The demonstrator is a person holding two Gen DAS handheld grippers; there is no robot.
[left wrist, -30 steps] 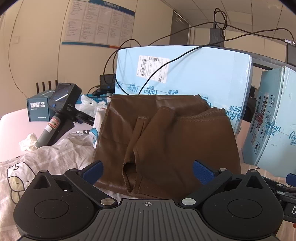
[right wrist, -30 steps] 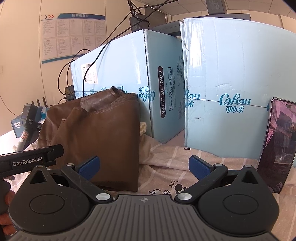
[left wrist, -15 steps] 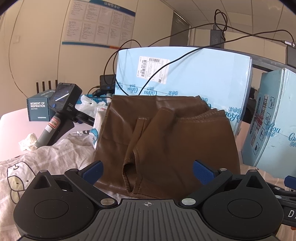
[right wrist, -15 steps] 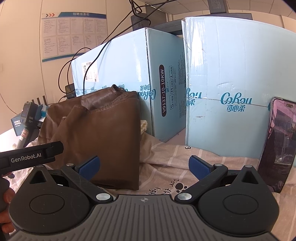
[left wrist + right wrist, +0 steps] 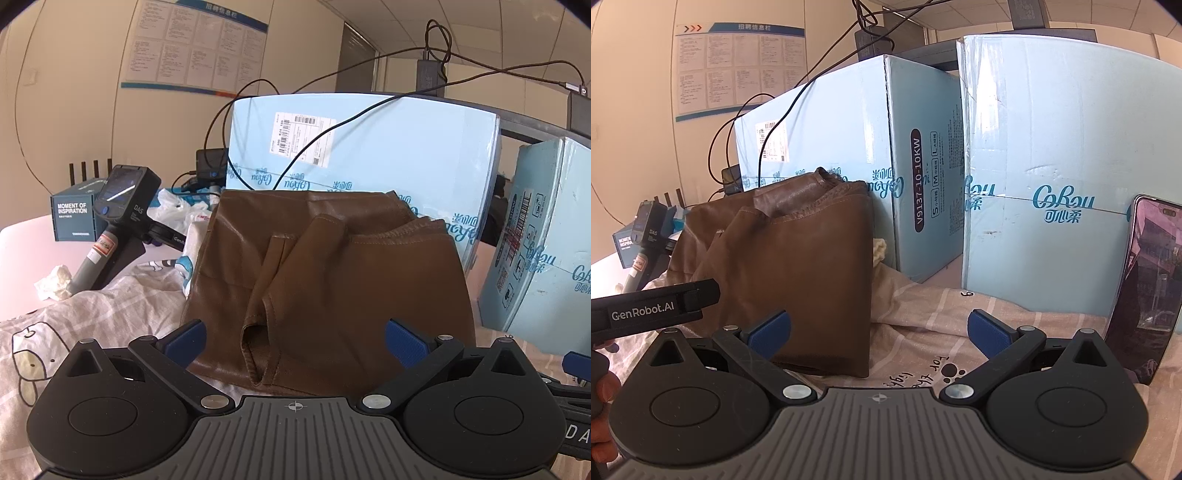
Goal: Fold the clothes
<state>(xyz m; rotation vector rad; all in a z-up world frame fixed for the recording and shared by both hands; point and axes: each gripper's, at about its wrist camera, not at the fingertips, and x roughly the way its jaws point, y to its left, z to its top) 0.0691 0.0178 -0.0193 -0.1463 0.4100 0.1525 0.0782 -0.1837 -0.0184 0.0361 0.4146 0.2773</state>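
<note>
While looking along the left gripper, can see brown shiny clothes folded into a flat pile. Lying on a striped sheet with little cartoon animals on it. Far edge of the pile up against a big light blue box. Near edge right in front of the blue fingertips, with a small open flap in the middle. Left fingers spread wide apart, one by each side of the pile, holding nothing. Cannot tell if touching the cloth or just over it.

Off to the left, past the sheet: a black hand tool with a grey handle, leaning over. Behind it, a small dark box with white words. Next to the handle, a scrunched white tissue. Further back, a white plastic bag. To the right, a second light blue box. Black wires hanging down over the big box.

From the right gripper, same brown pile seen on the left, its near corner just beside the left fingertip. Right fingers also spread wide, gripping nothing, over bare sheet with a paw print. Straight ahead, both blue boxes side by side. At the far right, a phone propped upright with a dark screen. At the left edge, a black bar marked GenRobot.AI, and a bit of a hand below it.
</note>
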